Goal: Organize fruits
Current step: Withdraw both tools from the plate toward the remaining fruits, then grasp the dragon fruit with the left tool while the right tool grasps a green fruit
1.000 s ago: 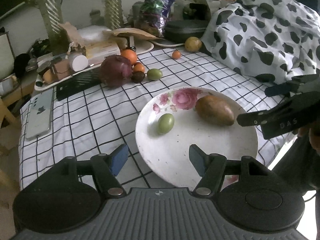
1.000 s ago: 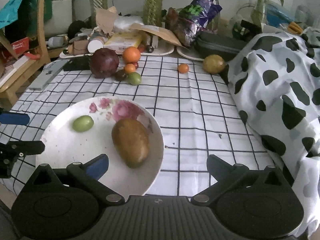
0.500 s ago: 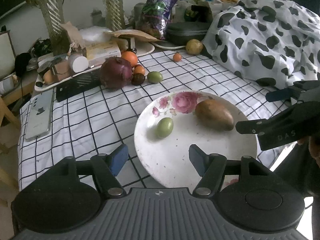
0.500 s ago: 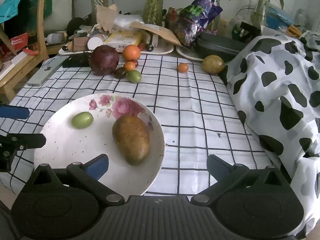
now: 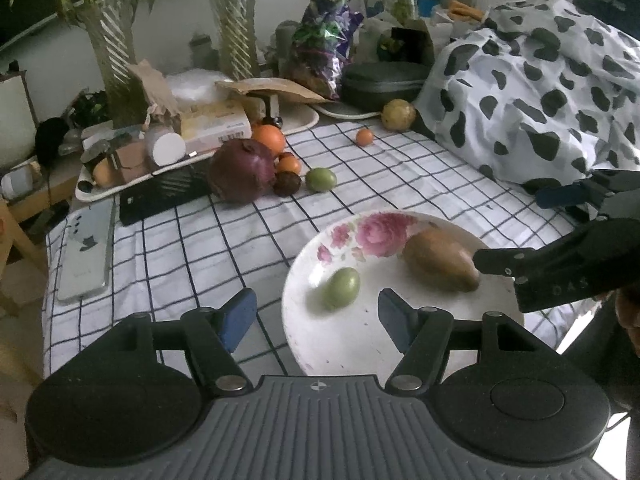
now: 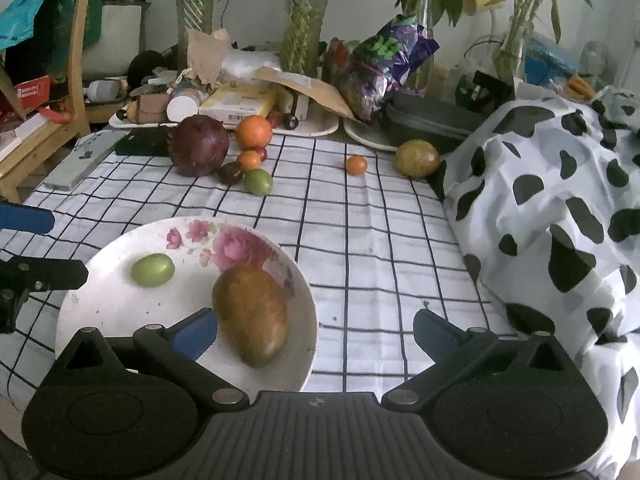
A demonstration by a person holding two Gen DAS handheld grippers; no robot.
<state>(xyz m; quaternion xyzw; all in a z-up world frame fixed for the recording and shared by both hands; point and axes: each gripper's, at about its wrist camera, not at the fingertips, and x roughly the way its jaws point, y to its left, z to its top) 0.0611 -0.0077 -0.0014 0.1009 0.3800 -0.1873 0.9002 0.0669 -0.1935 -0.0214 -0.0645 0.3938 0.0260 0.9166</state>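
Plate (image 6: 100,280): sits at the near edge of the checked cloth, already carrying a mango (image 6: 252,312) and a small green fruit (image 6: 153,270).
Loose fruit: the far cluster waits, with a pomegranate (image 6: 199,145), a large orange (image 6: 253,131), a small orange (image 6: 249,159), a dark round fruit (image 6: 231,172) and a second green fruit (image 6: 258,181) all bunched together, well beyond the plate.
Outliers: a tiny orange fruit (image 6: 356,164) and a yellowish round fruit (image 6: 417,158) lie far right, the latter hard against the cow-print fabric (image 6: 560,200).
Mango axis: runs near-to-far, tilted a touch to the right at its near end.
Left gripper (image 5: 312,316): spread and empty, over the plate's near-left rim, the green fruit on the plate just ahead of it.
Right gripper (image 6: 316,332): spread wider and empty, straddling the plate's right rim, left pad beside the mango.
Deciding relation: the cluster lies far and left of the right gripper, nearly straight ahead of the left one.
Judgement: left looks better placed for the cluster, right for the two outliers.
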